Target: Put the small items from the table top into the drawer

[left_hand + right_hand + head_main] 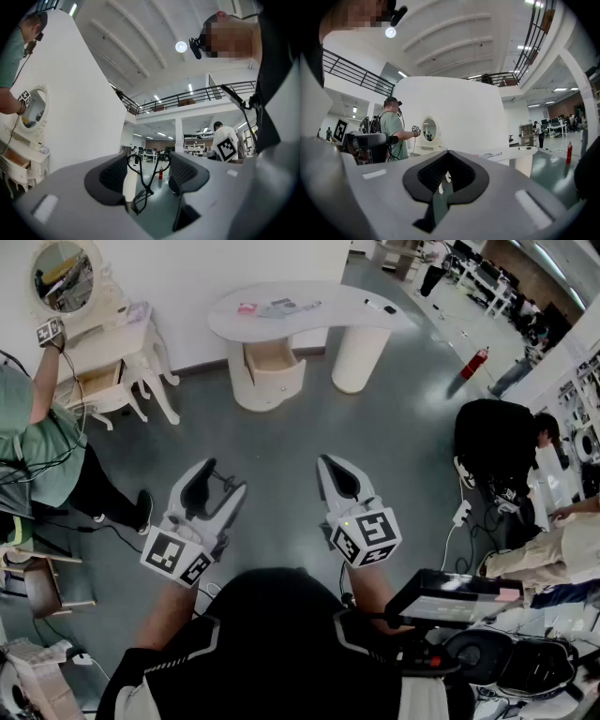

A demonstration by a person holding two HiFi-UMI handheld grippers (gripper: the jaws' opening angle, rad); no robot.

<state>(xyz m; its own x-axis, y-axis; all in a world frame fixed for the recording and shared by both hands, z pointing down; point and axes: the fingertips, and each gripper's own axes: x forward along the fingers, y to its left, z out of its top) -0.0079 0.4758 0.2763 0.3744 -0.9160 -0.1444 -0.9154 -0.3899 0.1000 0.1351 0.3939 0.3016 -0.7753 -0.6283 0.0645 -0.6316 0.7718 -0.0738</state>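
A white curved table stands far ahead across the grey floor. On its top lie small items: a pink one, flat bluish ones and a dark one. Under the table an open drawer juts out, its inside looking bare. My left gripper is held over the floor, well short of the table, open with nothing between its jaws. To its right my right gripper is shut and empty. The table edge shows in the right gripper view.
A cream vanity with an oval mirror stands at the back left, and a person in a green shirt reaches to it. A red fire extinguisher stands at the back right. People, cables and equipment crowd the right side.
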